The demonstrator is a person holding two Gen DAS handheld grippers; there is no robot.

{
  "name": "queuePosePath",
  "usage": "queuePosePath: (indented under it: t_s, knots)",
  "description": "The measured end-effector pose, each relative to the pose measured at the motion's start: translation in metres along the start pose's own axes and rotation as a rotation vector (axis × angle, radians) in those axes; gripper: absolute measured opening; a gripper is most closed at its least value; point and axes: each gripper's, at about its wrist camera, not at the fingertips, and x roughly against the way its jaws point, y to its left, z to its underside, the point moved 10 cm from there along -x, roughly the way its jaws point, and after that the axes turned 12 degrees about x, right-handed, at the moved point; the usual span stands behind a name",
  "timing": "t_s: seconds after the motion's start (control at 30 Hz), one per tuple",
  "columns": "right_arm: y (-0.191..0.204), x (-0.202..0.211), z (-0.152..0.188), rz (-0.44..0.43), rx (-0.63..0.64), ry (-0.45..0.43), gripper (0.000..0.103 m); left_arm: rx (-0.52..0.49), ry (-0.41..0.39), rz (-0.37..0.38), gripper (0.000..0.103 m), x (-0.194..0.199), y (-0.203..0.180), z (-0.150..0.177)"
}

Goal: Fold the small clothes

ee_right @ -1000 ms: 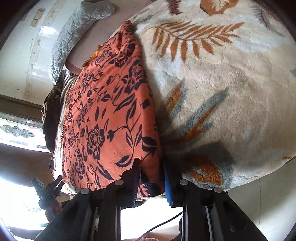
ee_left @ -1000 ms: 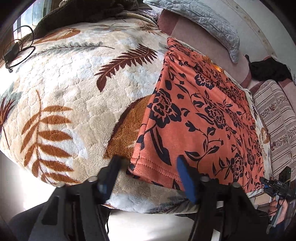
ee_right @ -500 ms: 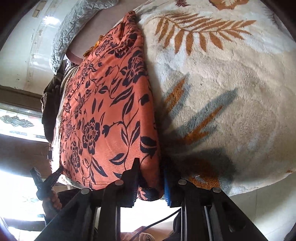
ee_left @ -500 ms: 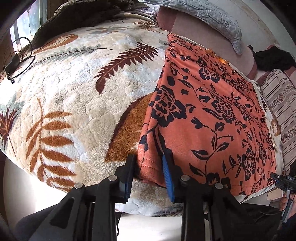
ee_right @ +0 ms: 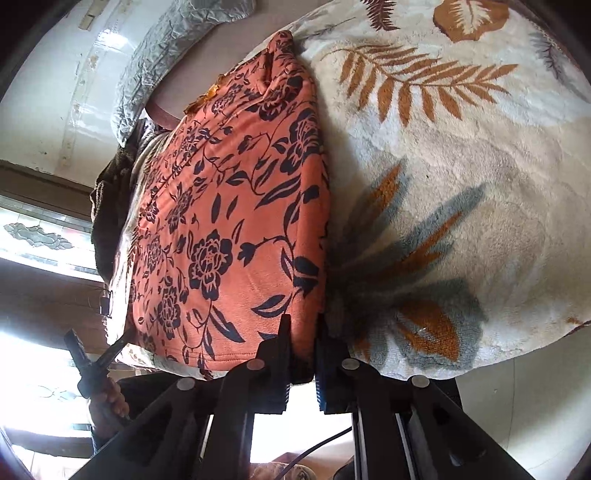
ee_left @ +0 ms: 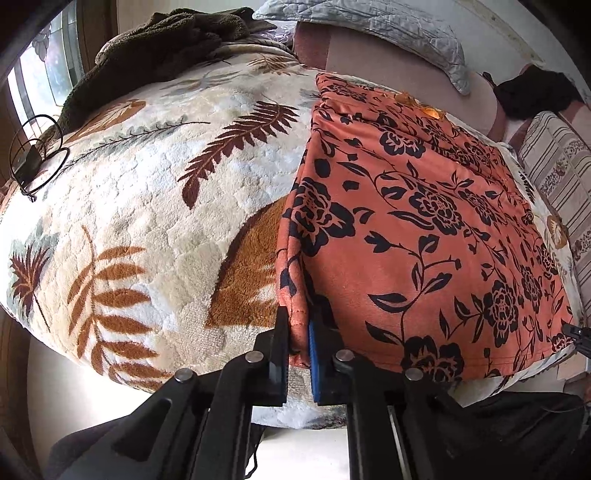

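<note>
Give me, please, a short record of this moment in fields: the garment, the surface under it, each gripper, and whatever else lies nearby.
garment: orange floral cloth, spread flat, near hem toward the cameras
surface: leaf-print plush blanket on a bed
left gripper: shut on the cloth's near corner on its side
right gripper: shut on the cloth's other near corner
far end: grey quilted pillow beyond the cloth
other items: dark brown towel and a black cable on the blanket
fold: not yet begun
</note>
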Motion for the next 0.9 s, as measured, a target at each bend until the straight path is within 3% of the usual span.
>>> queuePosePath:
  t_s: [0.17,0.3,0.33,0.4,0.47,0.5,0.53,0.57,0.7,0.77,0.83,0.9]
  knots:
    - [0.004,0.010,-0.008,-0.030,-0.004,-0.039,0.011,0.019,-0.064,0.040,0.008,0.019,-0.004,-0.013]
    - [-0.009,-0.005,-0.006,-0.077,-0.072,0.000,0.015,0.023,0.002,0.008,0.010,-0.005,-0.001,-0.006]
    - [-0.013,-0.010,-0.003,-0.066,-0.080,0.016,0.021,0.026,0.011,-0.006,0.011,-0.009,0.000,-0.005]
    - [-0.015,-0.016,-0.001,-0.057,-0.078,0.042,0.029,0.026,0.015,-0.007,0.015,-0.013,0.000,-0.003]
    - [-0.012,-0.018,-0.002,-0.049,-0.028,0.051,0.029,0.019,0.020,0.001,0.015,-0.013,-0.002,-0.002]
    - [-0.011,-0.019,-0.002,-0.037,-0.005,0.058,0.025,0.017,0.024,0.011,0.008,-0.012,-0.002,-0.003]
    - [-0.010,-0.019,-0.002,-0.036,0.003,0.058,0.011,0.024,0.020,0.026,0.008,-0.008,-0.003,-0.005]
    - [-0.008,-0.016,-0.004,-0.032,0.006,0.049,0.008,0.035,0.004,0.045,0.008,0.000,-0.003,-0.010]
    - [-0.001,0.016,-0.021,-0.084,-0.002,-0.072,0.008,0.070,-0.063,0.095,0.008,0.030,-0.005,-0.030]
    - [-0.010,0.009,-0.018,-0.074,-0.011,-0.044,0.008,0.090,-0.014,0.081,0.008,0.016,0.000,-0.027]
    - [-0.026,-0.010,-0.008,-0.066,-0.050,0.027,0.008,0.077,0.063,0.022,0.008,-0.008,0.007,-0.015]
    - [-0.026,-0.012,-0.010,-0.098,-0.067,0.022,0.008,0.082,0.078,0.025,0.008,-0.010,0.006,-0.014]
